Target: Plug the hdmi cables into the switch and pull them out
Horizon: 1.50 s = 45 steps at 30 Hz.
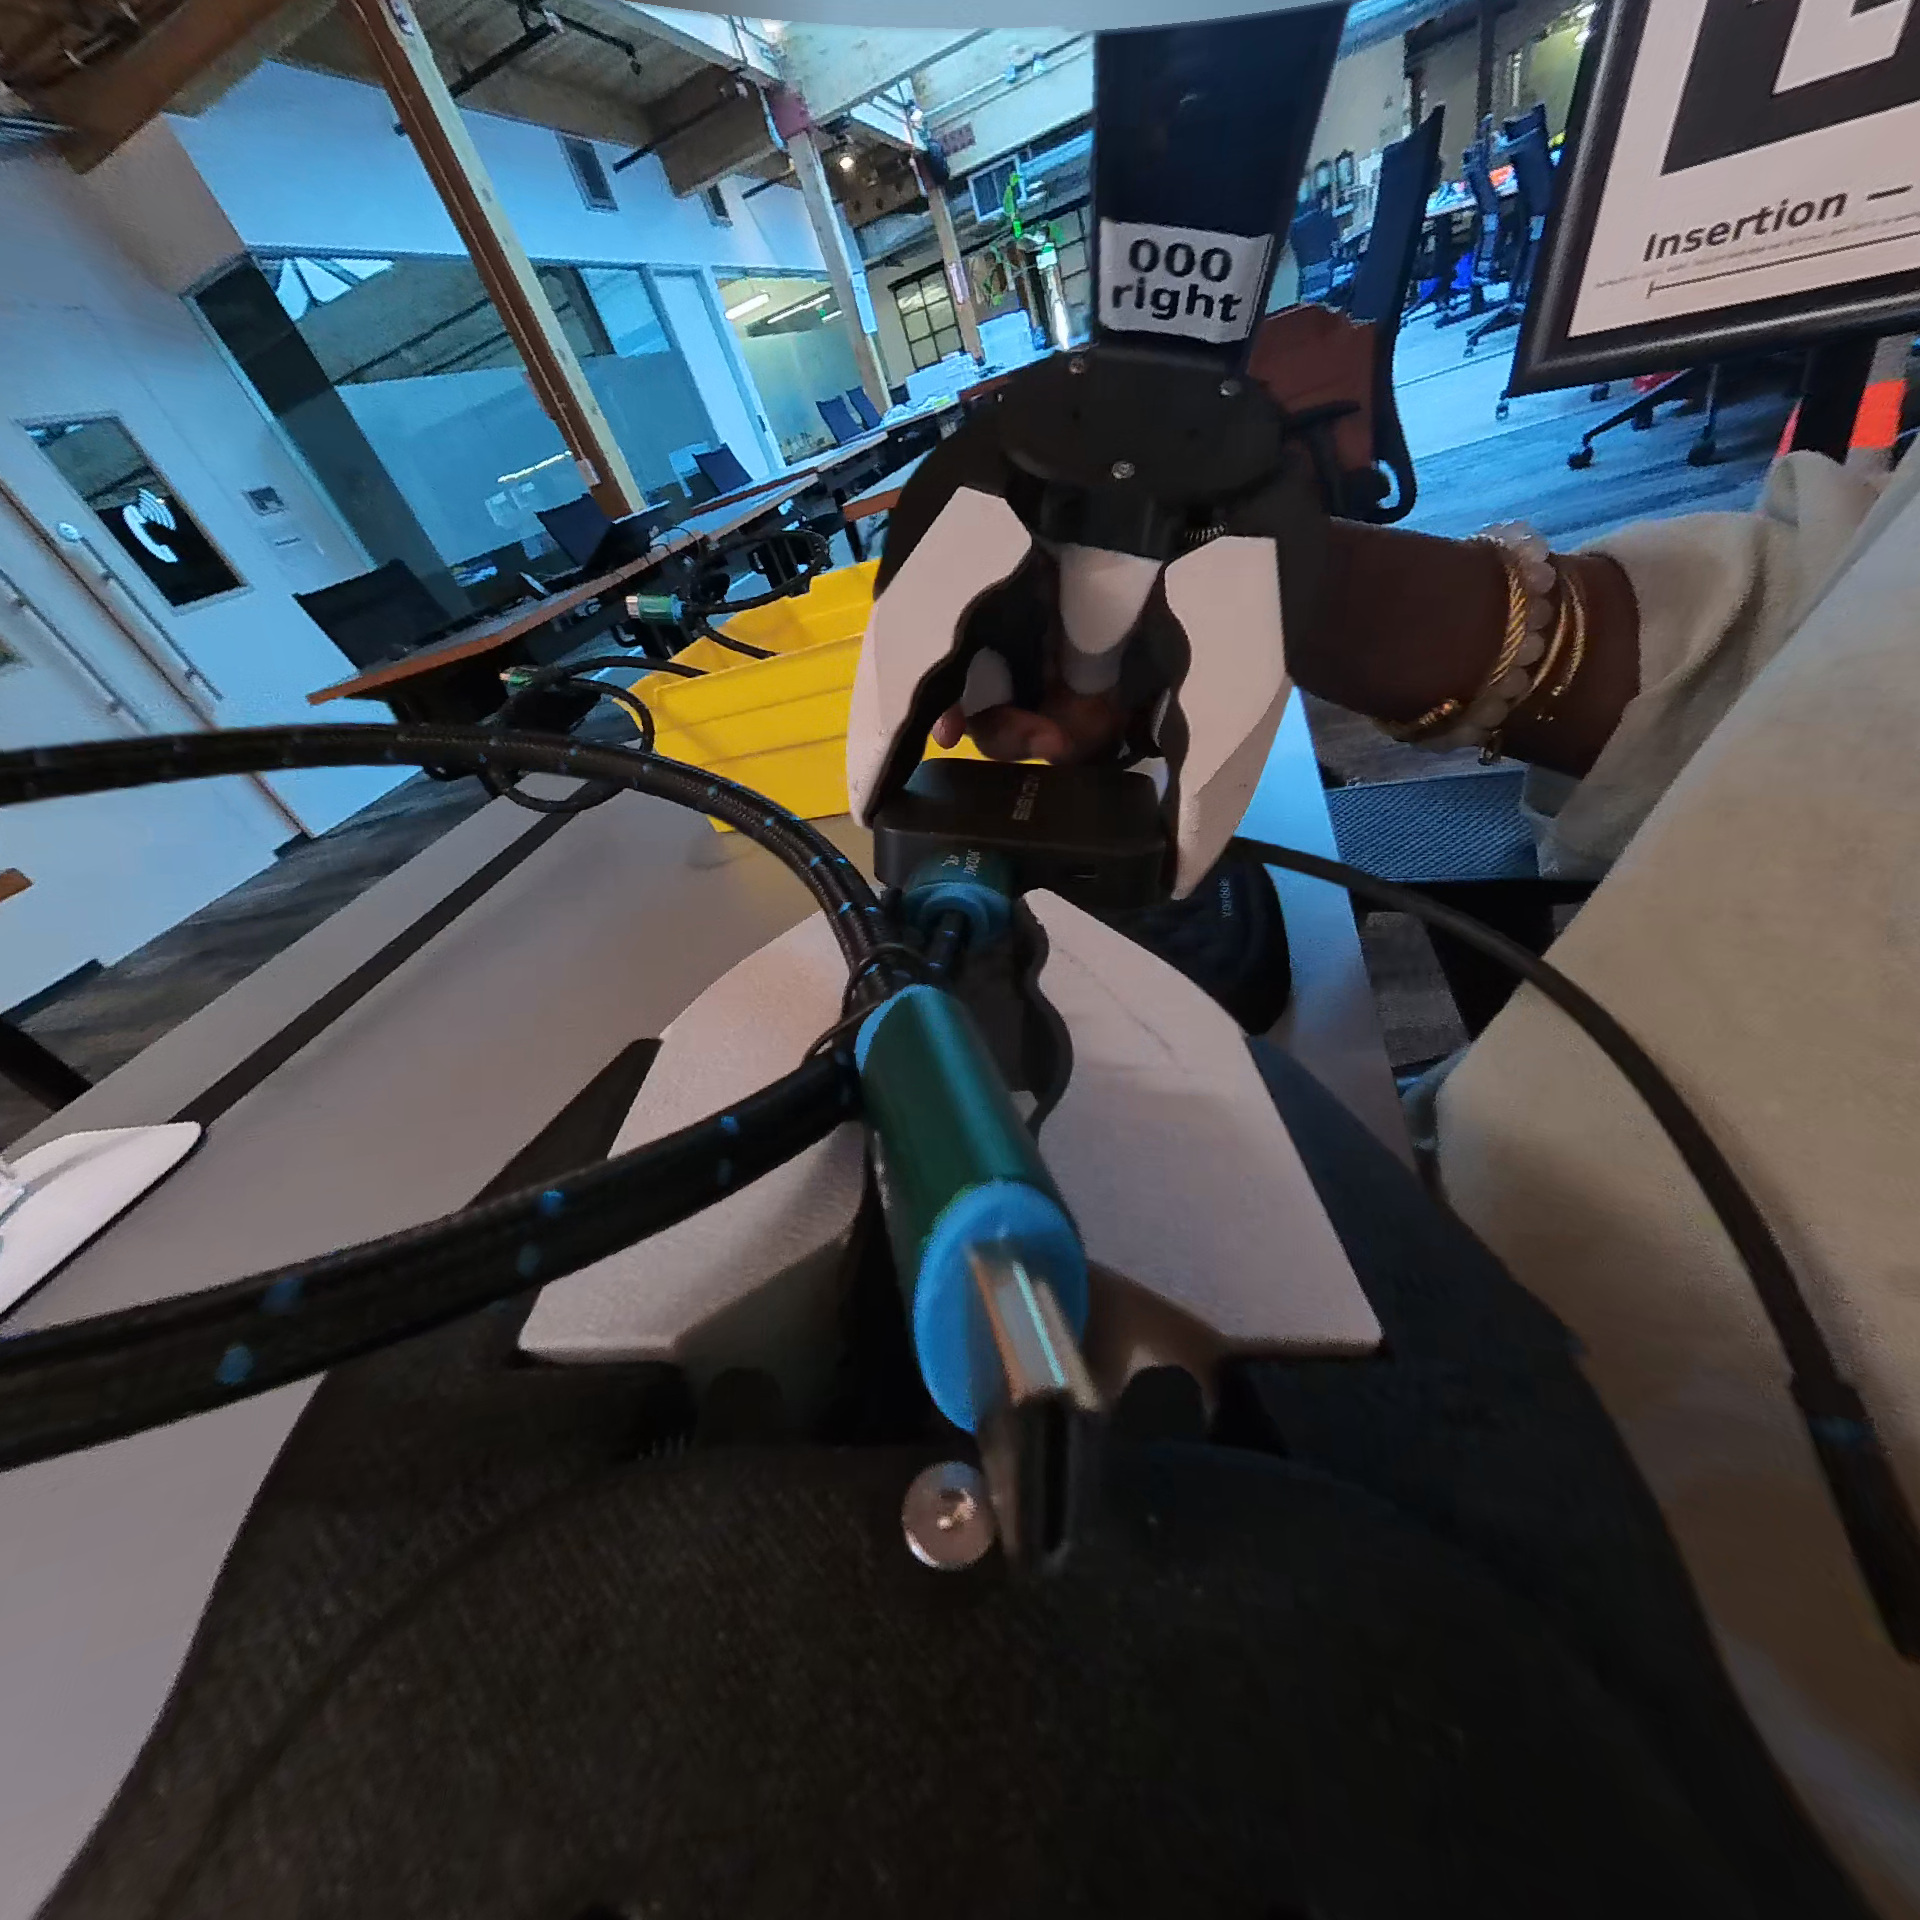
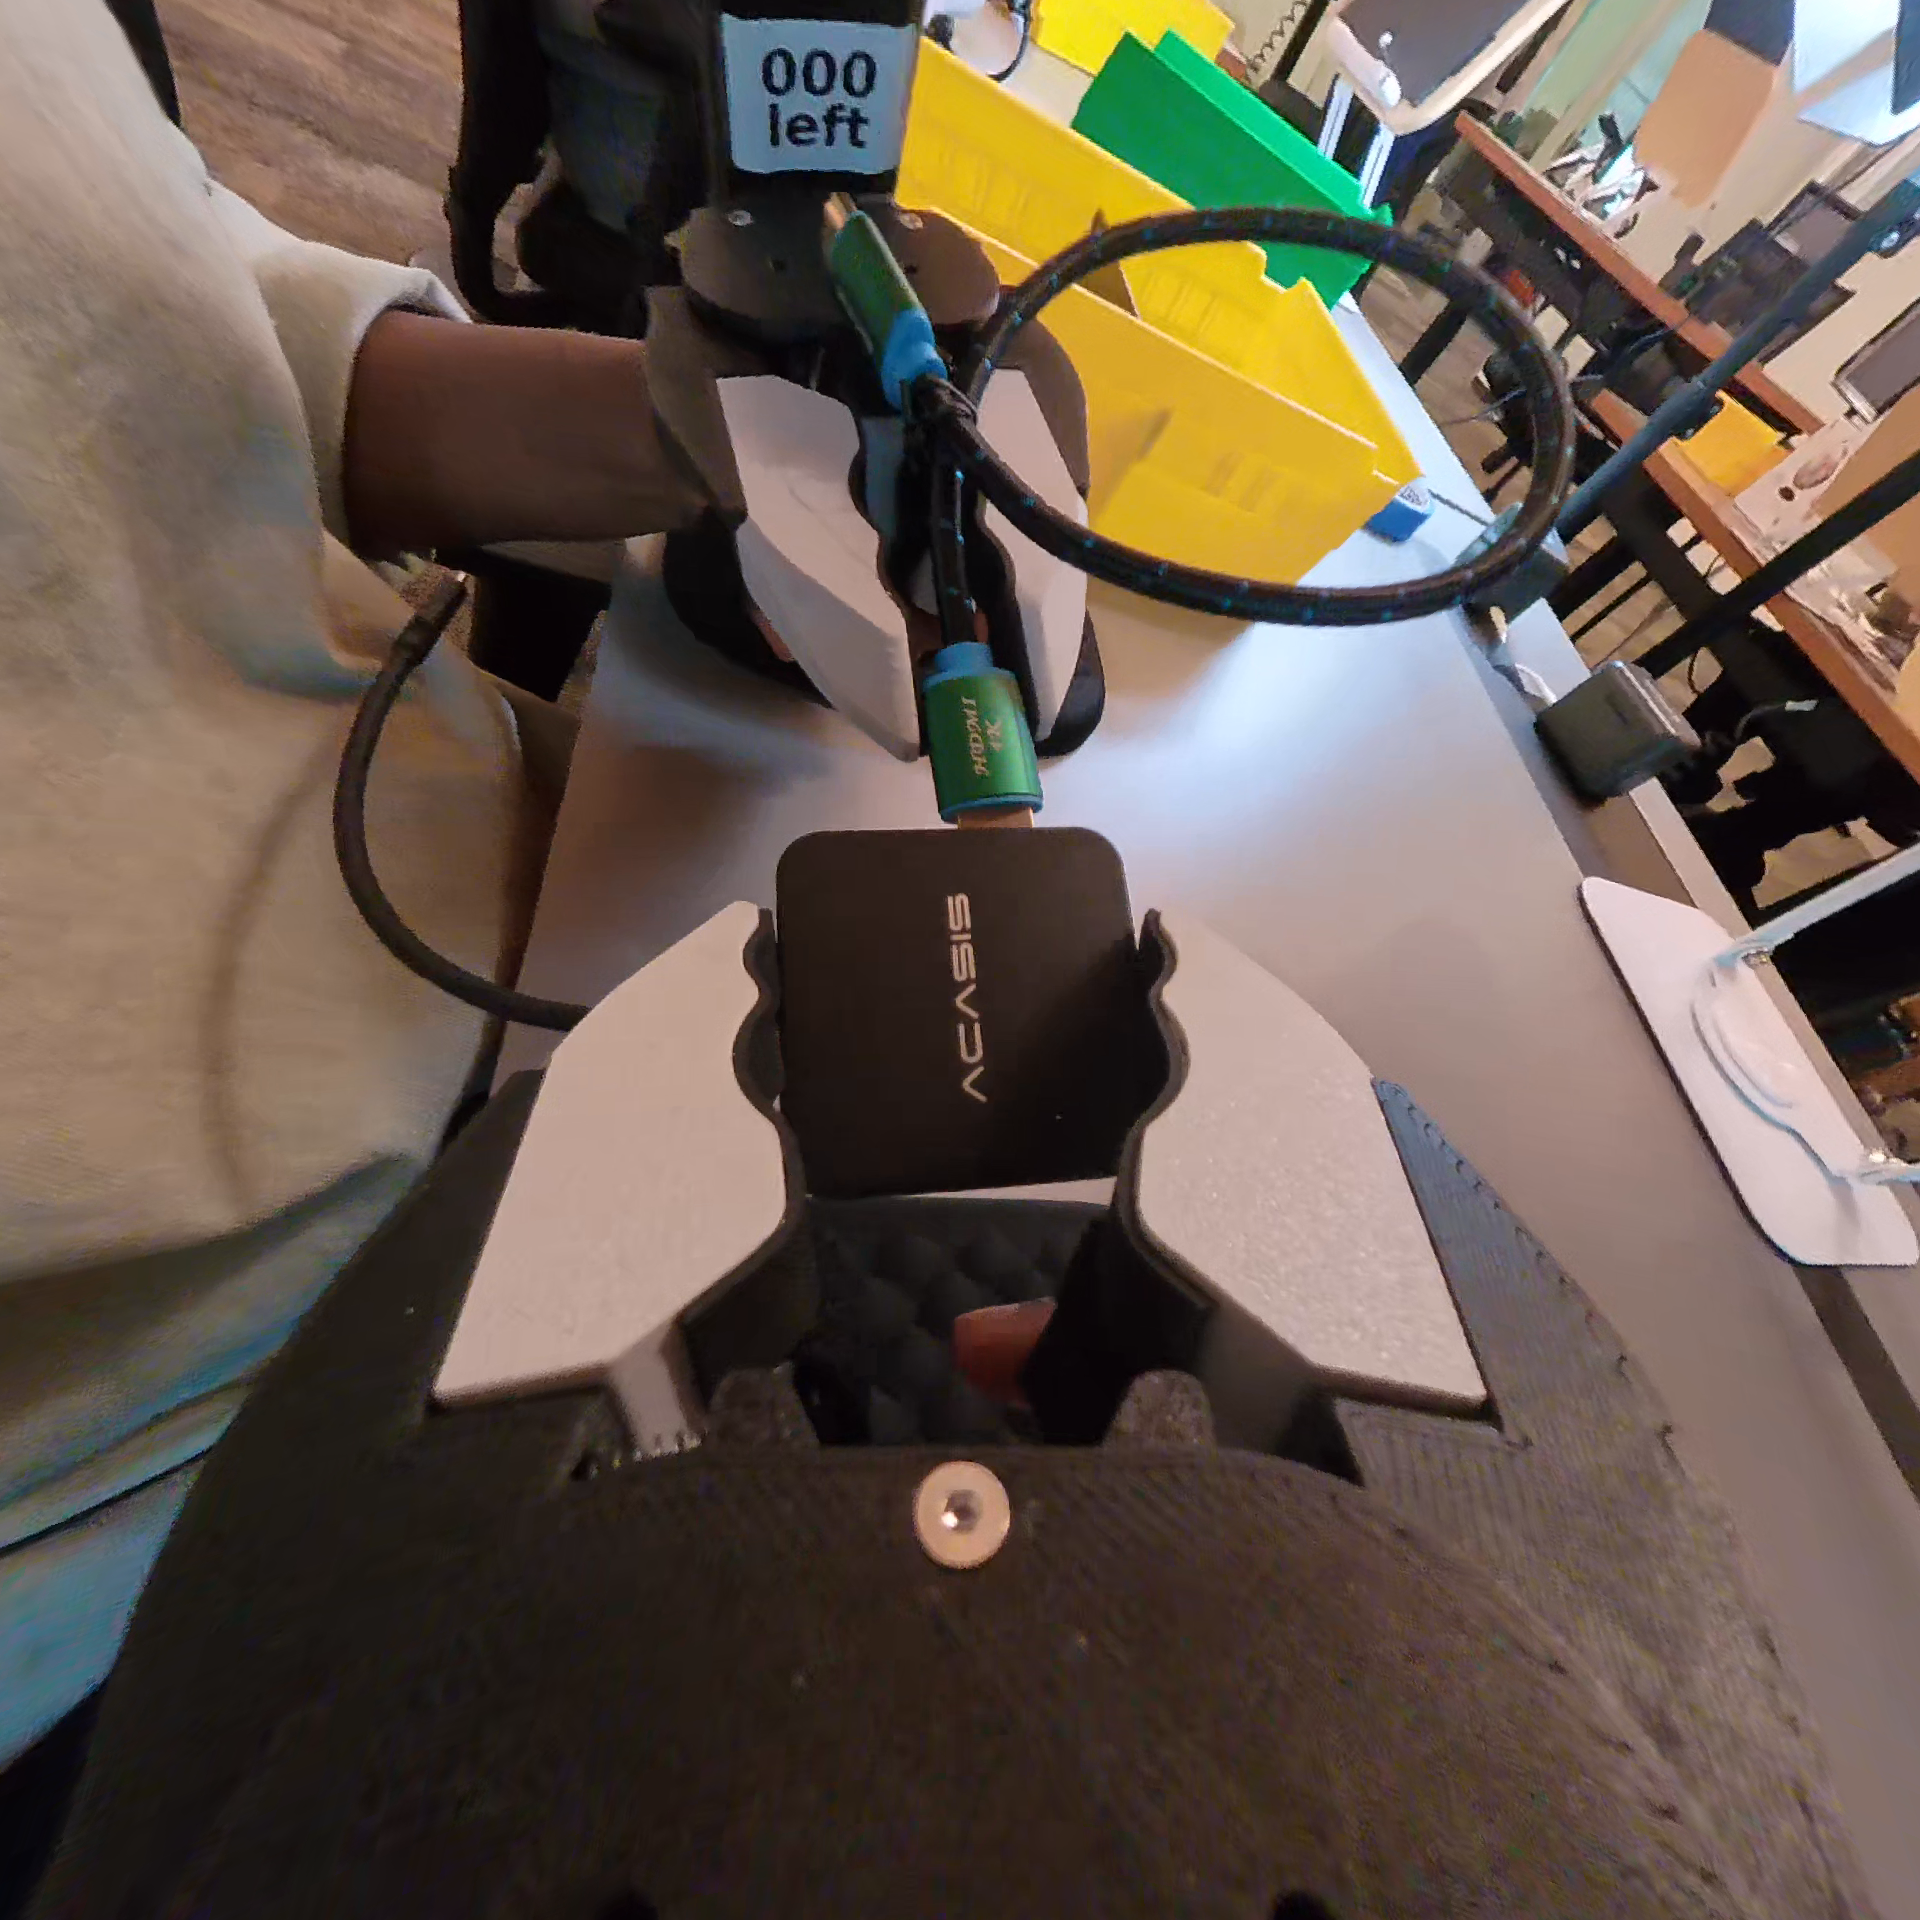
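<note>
My right gripper [image 2: 956,935] is shut on the black hdmi switch [image 2: 956,1018] and holds it by its sides just above the grey table [image 2: 1299,790]. My left gripper [image 2: 971,675] faces it, shut on a black braided hdmi cable [image 2: 1351,597] just behind its green plug [image 2: 982,748]. The plug's metal tip meets the switch's far edge, with a short strip of metal showing. In the left wrist view, the switch [image 1: 1018,821] sits between the right gripper's fingers [image 1: 1226,727], beyond my left gripper [image 1: 940,935]. The cable's other green plug [image 1: 966,1195] lies loose over the left gripper.
Yellow bins [image 2: 1195,395] and a green bin [image 2: 1216,145] stand behind the left gripper. A thin black cable [image 2: 395,883] runs from the switch past the person's pale sleeve. A white pad [image 2: 1745,1091] and a small black box [image 2: 1616,738] lie near the table's right edge. Left and right tips are no more than a few centimetres apart.
</note>
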Tool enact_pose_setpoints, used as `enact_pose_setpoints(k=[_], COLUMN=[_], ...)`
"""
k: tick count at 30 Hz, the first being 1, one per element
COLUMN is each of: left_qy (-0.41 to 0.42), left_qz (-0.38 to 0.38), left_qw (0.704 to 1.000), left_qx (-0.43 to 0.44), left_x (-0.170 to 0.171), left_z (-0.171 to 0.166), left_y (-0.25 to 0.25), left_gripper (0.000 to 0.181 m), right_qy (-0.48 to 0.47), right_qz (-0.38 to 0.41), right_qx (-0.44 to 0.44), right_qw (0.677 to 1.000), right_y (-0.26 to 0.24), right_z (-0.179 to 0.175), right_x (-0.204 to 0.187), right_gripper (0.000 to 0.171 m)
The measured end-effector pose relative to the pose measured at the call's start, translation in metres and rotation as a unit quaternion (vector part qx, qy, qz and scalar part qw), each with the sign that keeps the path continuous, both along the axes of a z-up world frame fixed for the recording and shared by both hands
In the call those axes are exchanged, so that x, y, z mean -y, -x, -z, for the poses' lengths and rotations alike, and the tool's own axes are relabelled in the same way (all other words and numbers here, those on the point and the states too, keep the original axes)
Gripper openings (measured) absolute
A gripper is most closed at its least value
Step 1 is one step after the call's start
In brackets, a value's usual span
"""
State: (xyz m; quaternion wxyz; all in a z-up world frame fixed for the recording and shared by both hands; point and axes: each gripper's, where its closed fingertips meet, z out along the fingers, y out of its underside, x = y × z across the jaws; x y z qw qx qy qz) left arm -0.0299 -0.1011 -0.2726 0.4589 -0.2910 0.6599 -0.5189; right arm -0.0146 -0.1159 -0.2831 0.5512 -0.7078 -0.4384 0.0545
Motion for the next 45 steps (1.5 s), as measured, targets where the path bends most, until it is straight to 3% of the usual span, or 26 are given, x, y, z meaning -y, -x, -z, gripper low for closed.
enact_pose_setpoints(k=[8,15,23,39,45], left_qy=[-0.003,-0.05,-0.066,-0.125,-0.137], left_qz=[0.005,0.0,-0.011,-0.002,0.008], left_qw=[1.0,0.997,0.991,0.987,0.988], left_qx=[-0.001,-0.061,-0.113,-0.105,-0.07], left_x=[-0.002,0.003,0.003,-0.017,-0.012], left_z=[0.008,0.032,0.036,0.047,0.041], left_y=[-0.003,-0.012,-0.017,-0.019,-0.015], left_gripper=[0.021,0.02,0.021,0.017,0.016], right_qy=[0.023,0.077,0.11,0.228,0.161], right_qz=[-0.005,-0.008,-0.011,-0.022,-0.041], right_qx=[-0.042,0.02,0.017,-0.007,0.026], right_qw=[0.999,0.997,0.994,0.973,0.986], right_y=[-0.003,-0.007,-0.008,-0.003,0.001], right_z=[0.011,0.058,0.065,0.079,0.072], right_x=[-0.003,-0.008,-0.008,-0.014,-0.014], right_gripper=[0.067,0.068,0.068,0.073,0.072])
